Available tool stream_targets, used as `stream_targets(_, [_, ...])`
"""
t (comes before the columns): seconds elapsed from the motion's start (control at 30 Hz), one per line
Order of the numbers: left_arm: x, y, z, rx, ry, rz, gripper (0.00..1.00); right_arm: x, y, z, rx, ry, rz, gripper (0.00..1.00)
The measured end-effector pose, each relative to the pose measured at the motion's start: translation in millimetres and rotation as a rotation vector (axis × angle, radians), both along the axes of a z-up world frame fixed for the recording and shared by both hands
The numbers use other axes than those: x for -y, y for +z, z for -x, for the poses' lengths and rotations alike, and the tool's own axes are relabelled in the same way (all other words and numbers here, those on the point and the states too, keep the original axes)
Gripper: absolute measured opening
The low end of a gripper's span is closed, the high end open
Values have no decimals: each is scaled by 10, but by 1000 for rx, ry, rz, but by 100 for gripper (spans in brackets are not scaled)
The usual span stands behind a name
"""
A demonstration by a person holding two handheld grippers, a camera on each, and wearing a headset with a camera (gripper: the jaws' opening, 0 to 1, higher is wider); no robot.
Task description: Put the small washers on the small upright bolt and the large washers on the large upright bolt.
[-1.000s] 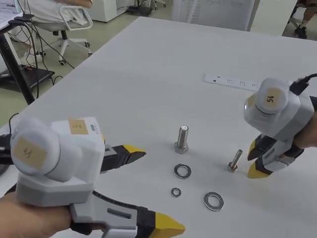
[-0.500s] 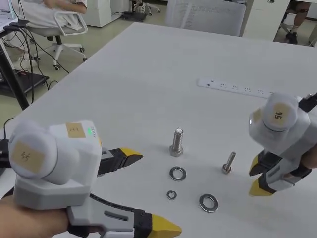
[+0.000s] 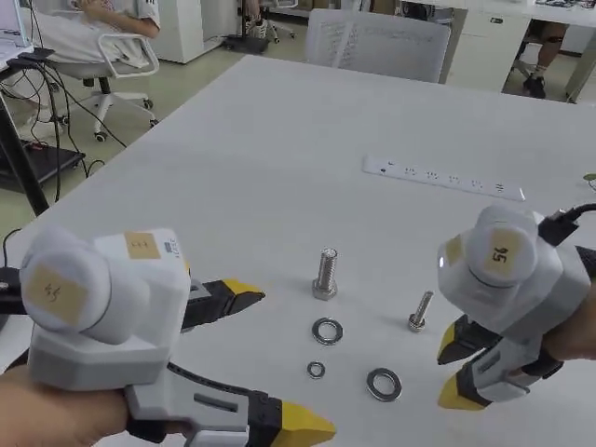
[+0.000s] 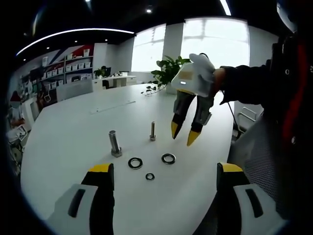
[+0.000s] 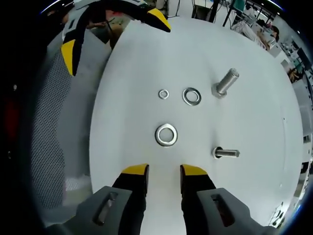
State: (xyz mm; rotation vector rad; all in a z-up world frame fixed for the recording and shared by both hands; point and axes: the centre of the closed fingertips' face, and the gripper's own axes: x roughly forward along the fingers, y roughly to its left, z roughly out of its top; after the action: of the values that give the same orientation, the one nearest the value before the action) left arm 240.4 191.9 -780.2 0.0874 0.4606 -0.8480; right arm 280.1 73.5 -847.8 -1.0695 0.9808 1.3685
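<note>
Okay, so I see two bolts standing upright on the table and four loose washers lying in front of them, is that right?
Not quite: there are three loose washers, not four. The head view shows one large washer by the large bolt, the small washer, and a second large washer. Both bolts, including the small bolt, do stand upright on the table.

Office: mesh chair (image 3: 377, 42), wall shelves (image 4: 73, 66)

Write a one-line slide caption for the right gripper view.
Open right claw aimed at a large silver steel washer on the white table, two more washers and two silver bolts beyond.
</note>
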Motion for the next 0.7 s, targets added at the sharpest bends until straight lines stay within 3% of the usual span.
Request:
stream_targets(0.43, [-38, 37, -8, 18, 13, 4, 86, -656, 87, 162, 1, 121, -44, 27])
stream_targets(0.7, [-69, 52, -14, 26, 20, 8, 86, -950, -21, 193, -23, 165, -50, 27])
